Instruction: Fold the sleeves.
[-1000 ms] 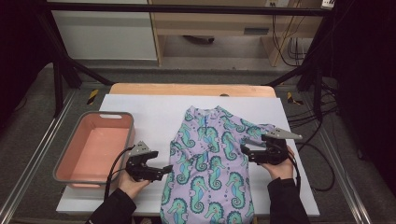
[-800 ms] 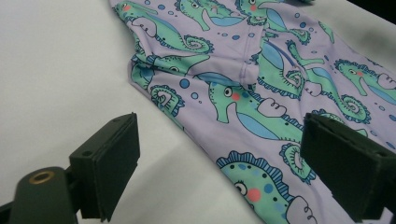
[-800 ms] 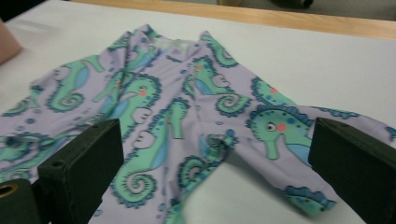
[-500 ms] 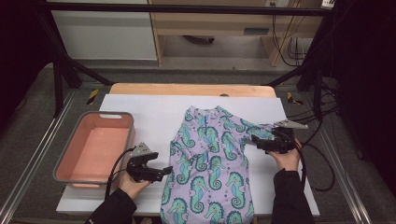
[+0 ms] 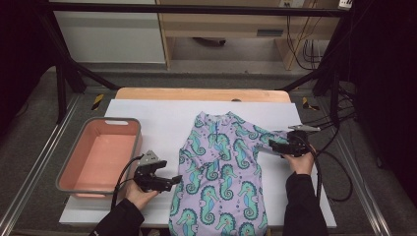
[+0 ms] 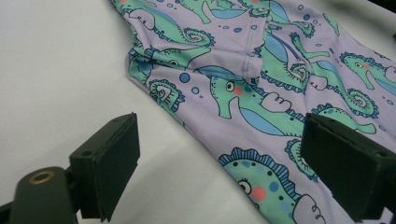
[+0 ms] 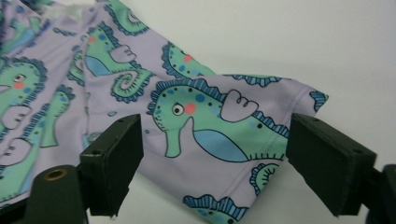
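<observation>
Seahorse-print garment (image 5: 221, 172) lies flat on white sheet (image 5: 157, 118); left gripper (image 5: 173, 181) released at its left edge, right gripper (image 5: 270, 145) closing, unclenched, astride the right sleeve end (image 7: 261, 126)

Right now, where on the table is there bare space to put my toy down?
The biggest bare patch of white sheet lies between the pink tub and the seahorse shirt, toward the far edge. A smaller strip sits behind the shirt's sleeve. It is crowded beside the shirt where the left gripper and right gripper work.
</observation>
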`<action>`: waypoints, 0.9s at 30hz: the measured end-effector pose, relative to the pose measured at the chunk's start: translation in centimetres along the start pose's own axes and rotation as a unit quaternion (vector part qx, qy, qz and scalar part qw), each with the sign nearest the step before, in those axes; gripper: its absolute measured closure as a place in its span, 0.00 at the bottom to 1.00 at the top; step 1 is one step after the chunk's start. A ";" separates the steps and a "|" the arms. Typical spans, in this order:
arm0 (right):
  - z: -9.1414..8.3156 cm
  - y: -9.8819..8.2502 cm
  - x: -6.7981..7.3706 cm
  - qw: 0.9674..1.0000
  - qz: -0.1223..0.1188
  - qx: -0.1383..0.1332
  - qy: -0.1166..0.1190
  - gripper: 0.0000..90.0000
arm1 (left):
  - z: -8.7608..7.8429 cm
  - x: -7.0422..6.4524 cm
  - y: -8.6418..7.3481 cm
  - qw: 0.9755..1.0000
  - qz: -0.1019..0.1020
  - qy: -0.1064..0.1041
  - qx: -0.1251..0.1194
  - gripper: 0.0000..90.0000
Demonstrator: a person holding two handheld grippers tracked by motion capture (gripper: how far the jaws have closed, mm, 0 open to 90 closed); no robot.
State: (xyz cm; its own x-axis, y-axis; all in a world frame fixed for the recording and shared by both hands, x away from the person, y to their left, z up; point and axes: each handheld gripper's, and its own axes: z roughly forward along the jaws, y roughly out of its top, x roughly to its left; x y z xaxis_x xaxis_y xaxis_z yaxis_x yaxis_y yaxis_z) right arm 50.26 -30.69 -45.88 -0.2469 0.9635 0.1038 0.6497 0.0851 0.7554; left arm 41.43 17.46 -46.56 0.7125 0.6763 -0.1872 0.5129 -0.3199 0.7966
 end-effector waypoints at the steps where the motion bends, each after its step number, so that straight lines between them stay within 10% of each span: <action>1: 0.2 -0.1 -0.1 1.000 0.003 0.003 -0.003 0.25 | 0.0 0.0 0.0 1.000 0.000 0.000 0.001 0.13; 27: 1.1 -1.2 -0.3 0.998 0.025 0.047 -0.013 0.91 | 0.5 -0.3 -0.1 1.000 0.005 -0.003 0.009 0.13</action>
State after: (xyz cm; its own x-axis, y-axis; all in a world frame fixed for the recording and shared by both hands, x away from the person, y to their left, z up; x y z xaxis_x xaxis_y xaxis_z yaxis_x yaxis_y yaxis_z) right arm 50.39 -30.78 -47.53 -0.1949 0.9731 0.1230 0.7263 0.0589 0.6849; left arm 41.39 17.02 -46.89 0.7204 0.6688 -0.1839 0.5146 -0.3375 0.7882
